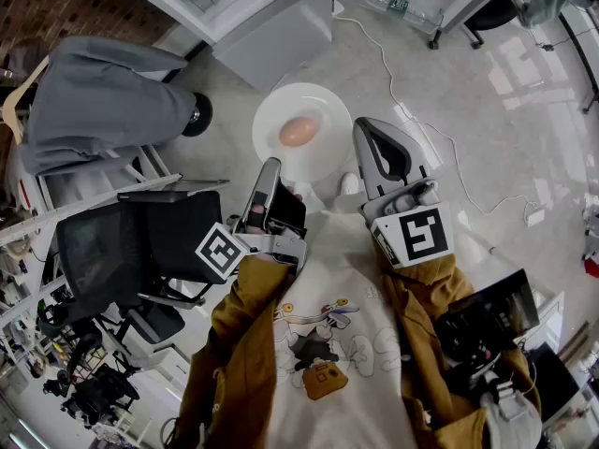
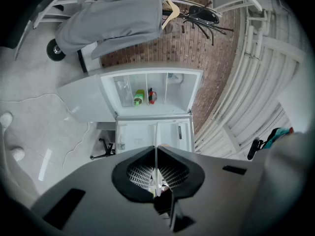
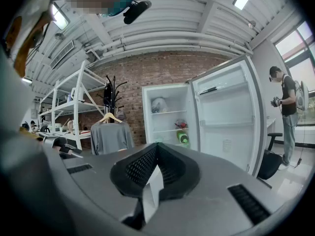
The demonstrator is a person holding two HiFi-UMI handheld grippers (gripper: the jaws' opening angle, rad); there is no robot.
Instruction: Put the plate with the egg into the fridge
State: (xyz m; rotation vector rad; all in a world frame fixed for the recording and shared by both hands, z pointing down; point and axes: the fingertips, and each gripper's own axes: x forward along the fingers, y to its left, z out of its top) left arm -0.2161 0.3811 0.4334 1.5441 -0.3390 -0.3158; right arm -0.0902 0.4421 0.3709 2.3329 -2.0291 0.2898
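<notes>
A white plate [image 1: 318, 106] with a pale egg [image 1: 299, 131] on it hangs above the floor in front of me. My left gripper [image 1: 271, 168] is shut on its near left rim, and that rim shows edge-on as a thin white line [image 2: 156, 173] between the jaws of the left gripper [image 2: 156, 156]. At the plate's right rim my right gripper [image 1: 363, 131] is shut as well, with a white slice of plate [image 3: 152, 188] pinched in the right gripper [image 3: 155, 156]. The fridge [image 3: 170, 114] stands ahead with its door [image 3: 226, 112] swung open.
Bottles and food sit on the fridge shelves [image 2: 142, 97]. A grey garment on a rack [image 1: 103, 101] and an office chair [image 1: 140, 241] stand to my left. A white cable [image 1: 412, 110] trails over the floor. A person [image 3: 288, 112] stands at the right beyond the door.
</notes>
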